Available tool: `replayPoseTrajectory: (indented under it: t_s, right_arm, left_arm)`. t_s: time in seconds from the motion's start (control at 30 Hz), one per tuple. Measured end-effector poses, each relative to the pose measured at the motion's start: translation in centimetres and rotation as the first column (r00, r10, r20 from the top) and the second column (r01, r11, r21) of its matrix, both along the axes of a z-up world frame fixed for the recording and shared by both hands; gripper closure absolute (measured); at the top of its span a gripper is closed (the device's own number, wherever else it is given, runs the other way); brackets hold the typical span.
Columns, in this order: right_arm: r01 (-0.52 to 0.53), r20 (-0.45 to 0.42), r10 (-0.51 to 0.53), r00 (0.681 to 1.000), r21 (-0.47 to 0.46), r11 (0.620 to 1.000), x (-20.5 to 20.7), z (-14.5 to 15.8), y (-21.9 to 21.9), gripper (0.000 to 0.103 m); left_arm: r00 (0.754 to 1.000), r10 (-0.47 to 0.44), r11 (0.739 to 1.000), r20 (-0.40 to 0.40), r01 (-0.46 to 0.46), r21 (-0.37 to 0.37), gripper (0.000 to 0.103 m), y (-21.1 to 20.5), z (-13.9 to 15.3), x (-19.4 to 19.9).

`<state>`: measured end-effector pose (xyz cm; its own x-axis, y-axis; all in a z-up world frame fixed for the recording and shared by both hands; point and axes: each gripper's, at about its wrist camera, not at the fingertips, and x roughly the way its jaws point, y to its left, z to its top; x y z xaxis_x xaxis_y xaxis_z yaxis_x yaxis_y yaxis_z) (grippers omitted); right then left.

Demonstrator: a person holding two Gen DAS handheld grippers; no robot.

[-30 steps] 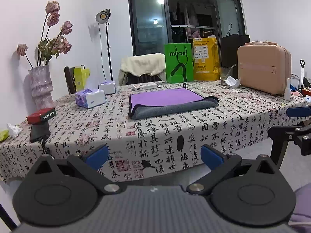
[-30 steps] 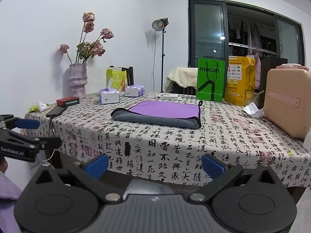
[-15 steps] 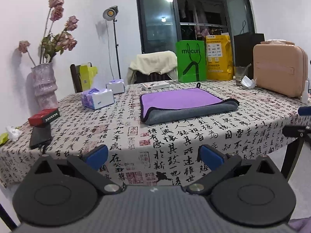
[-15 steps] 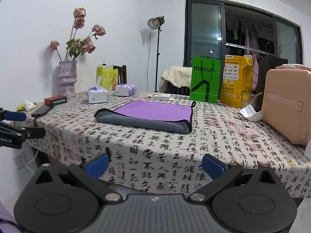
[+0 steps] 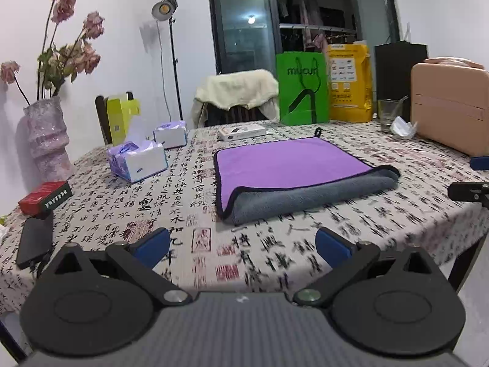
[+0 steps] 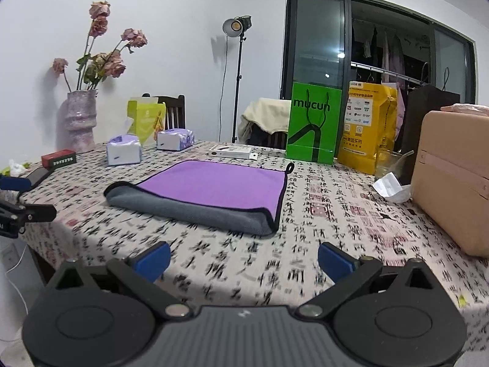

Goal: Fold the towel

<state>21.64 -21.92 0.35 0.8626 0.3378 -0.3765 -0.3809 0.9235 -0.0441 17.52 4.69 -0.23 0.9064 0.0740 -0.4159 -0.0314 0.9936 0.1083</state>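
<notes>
On the desk (image 5: pixel 183 202), covered by a calligraphy-print cloth, the towel (image 5: pixel 293 168) is seen lying flat near the middle, folded over once: purple face up, grey underside showing along the near fold, black trim at the edges, and a small hanging loop (image 6: pixel 289 167) at a far corner. Both grippers are held short of the near desk edge, apart from the towel. The left gripper (image 5: pixel 243 241) is spread wide, blue pads well apart, nothing held; the right gripper (image 6: pixel 244 257) is likewise wide open and empty. Each gripper's tip is glimpsed at the edge of the other's view. Two tissue packs (image 5: pixel 137 160) are noted to the left of the towel, with a red box (image 5: pixel 45 197) and a black phone (image 5: pixel 34 241) nearer the left corner beside a vase of dried roses (image 5: pixel 47 134). A green paper bag (image 6: pixel 313 122), a yellow bag (image 6: pixel 369 125), a glass (image 6: pixel 386 159) and a beige case (image 6: pixel 452 183) are ranged along the far and right sides.
</notes>
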Motion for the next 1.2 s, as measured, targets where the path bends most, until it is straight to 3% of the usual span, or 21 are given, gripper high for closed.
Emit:
replayPoseTrajectory:
  t_s: [0.23,0.37,0.43,0.5,0.57,0.67,0.73,0.77,0.8,0.87,0.93,1.13,1.17,1.2]
  right_arm:
    - [-0.008,-0.045,0.009,0.999,0.015,1.000,5.2,-0.4,0.4,0.000]
    - [-0.019,-0.076,0.020,0.997,0.017,1.000,8.4,-1.0,0.7,0.001]
    - [-0.031,-0.087,0.033,0.996,0.020,0.999,9.8,-1.2,0.9,0.003]
    - [-0.041,-0.094,0.044,0.995,0.026,0.999,11.1,-1.3,1.1,0.004]
    - [-0.061,-0.107,0.064,0.992,0.033,0.998,12.7,-1.4,1.4,0.014]
    - [-0.086,-0.127,0.089,0.988,0.033,0.996,14.6,-1.6,1.9,0.024]
    - [-0.094,-0.139,0.097,0.986,0.030,0.995,15.7,-2.0,2.2,0.026]
    - [-0.097,-0.149,0.100,0.984,0.029,0.995,16.1,-2.2,2.3,0.029]
    - [-0.101,-0.160,0.105,0.982,0.027,0.994,16.6,-2.4,2.4,0.037]
    - [-0.115,-0.184,0.118,0.976,0.029,0.993,17.2,-2.8,2.6,0.055]
    - [-0.132,-0.202,0.135,0.970,0.029,0.991,17.5,-3.1,2.7,0.072]
    - [-0.165,-0.226,0.170,0.959,0.038,0.986,17.3,-3.4,2.3,0.088]
    - [-0.170,-0.226,0.173,0.959,0.034,0.985,17.3,-3.3,2.3,0.091]
    - [-0.168,-0.218,0.170,0.961,0.025,0.985,17.2,-3.2,2.4,0.096]
  left_arm:
    - [0.999,-0.019,0.999,-0.044,0.017,-0.030,0.000,0.9,-0.2,5.2]
    - [0.999,-0.023,1.000,-0.043,0.022,-0.011,0.002,1.0,-0.5,7.9]
    - [0.999,-0.020,1.000,-0.044,0.021,0.002,0.012,0.9,-0.9,9.3]
    - [0.998,-0.027,1.000,-0.065,0.027,-0.002,0.029,1.1,-1.2,10.7]
    - [0.994,-0.030,0.999,-0.102,0.027,-0.030,0.036,1.5,-1.5,12.2]
    - [0.990,-0.020,0.997,-0.139,0.010,-0.072,0.037,2.3,-2.1,14.0]
    - [0.987,-0.017,0.995,-0.161,0.001,-0.097,0.043,2.8,-2.3,14.7]
    - [0.985,-0.017,0.994,-0.171,-0.001,-0.109,0.053,3.1,-2.4,14.9]
    - [0.982,-0.023,0.992,-0.185,-0.001,-0.125,0.063,3.3,-2.5,15.1]
    - [0.980,-0.036,0.989,-0.195,0.007,-0.146,0.069,3.6,-2.6,15.0]
    - [0.981,-0.034,0.990,-0.192,0.007,-0.141,0.069,3.7,-2.6,14.8]
    - [0.982,-0.041,0.991,-0.184,0.017,-0.130,0.070,3.6,-2.5,14.1]
    - [0.982,-0.049,0.992,-0.184,0.027,-0.123,0.077,3.5,-2.4,14.0]
    - [0.981,-0.062,0.993,-0.182,0.043,-0.108,0.094,3.4,-2.3,13.9]
